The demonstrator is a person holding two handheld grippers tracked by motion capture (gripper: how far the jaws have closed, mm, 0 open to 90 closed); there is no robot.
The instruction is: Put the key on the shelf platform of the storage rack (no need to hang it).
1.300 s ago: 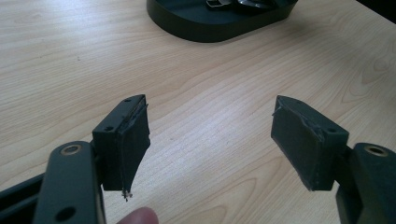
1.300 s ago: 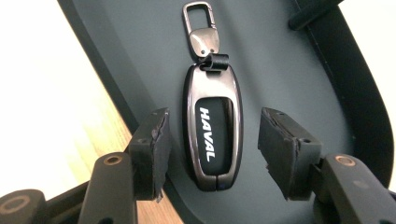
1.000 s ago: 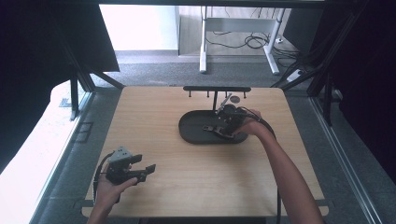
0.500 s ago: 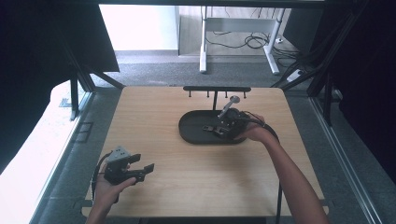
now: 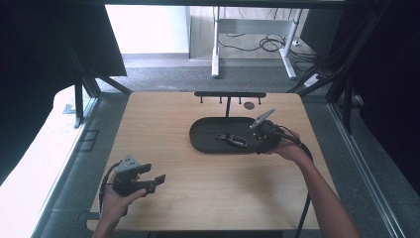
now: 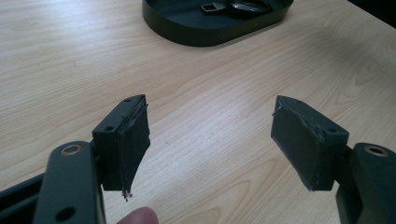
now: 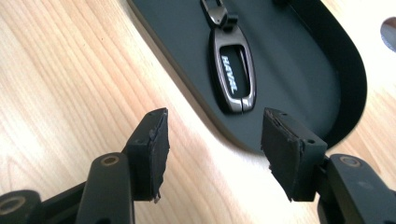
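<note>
The wooden table carries everything, and the black oval tray on its far half serves as the landmark. The tray lies flat, long side across the table, a little toward the person's right of centre. Just behind the tray stands a thin black rack with small hooks under its bar, its post rising close to the tray's far rim. A small dark round disc lies on the wood behind the tray, beside that rack.

The right gripper hangs at the tray's right end, over its rim, held in the person's right hand. Its jaws have just been opening and now stand apart with nothing between them; in the right gripper view the pads frame bare wood and the tray's near edge.

The left gripper sits well apart from the tray, near the table's front left corner, gripped by the left hand. Its jaws are spread wide and hold nothing, and in the left gripper view they point across the wood toward the tray.

The key fob, dark with a metal frame, white lettering and a clip at one end, lies flat inside the tray, right of its middle, touched by neither gripper.
</note>
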